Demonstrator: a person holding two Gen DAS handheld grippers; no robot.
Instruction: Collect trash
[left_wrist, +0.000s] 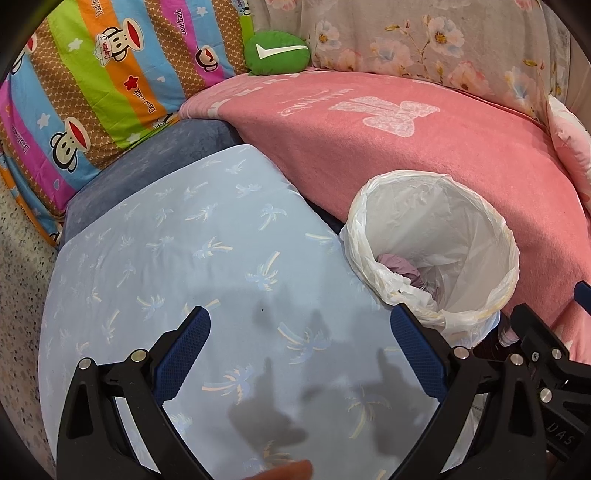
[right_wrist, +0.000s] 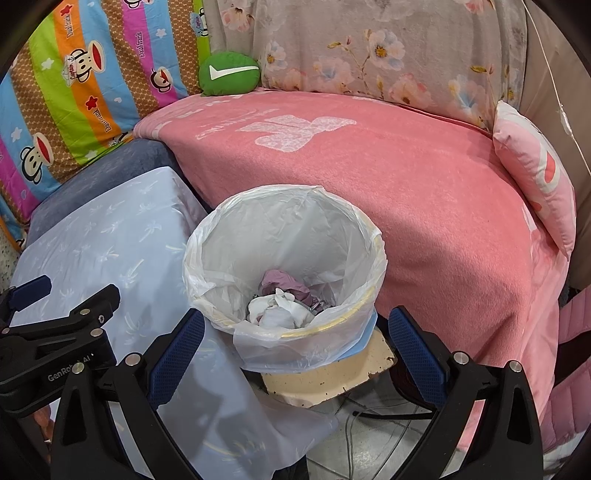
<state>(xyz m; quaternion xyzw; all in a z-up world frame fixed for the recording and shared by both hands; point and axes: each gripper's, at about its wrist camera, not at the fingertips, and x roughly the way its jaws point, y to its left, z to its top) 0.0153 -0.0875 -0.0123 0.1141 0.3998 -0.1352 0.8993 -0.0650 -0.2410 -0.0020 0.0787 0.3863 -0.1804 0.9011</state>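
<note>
Both my grippers, left and right, are wide open and hold nothing. Mine on the right hangs over the bin. Trash lies inside it.

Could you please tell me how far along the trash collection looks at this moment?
Crumpled tissues and a purple scrap already lie in the lined bin. Nothing is in hand: the left gripper and right gripper are both open and empty. No loose trash shows on the blue cloth or pink blanket, so little appears left.
</note>
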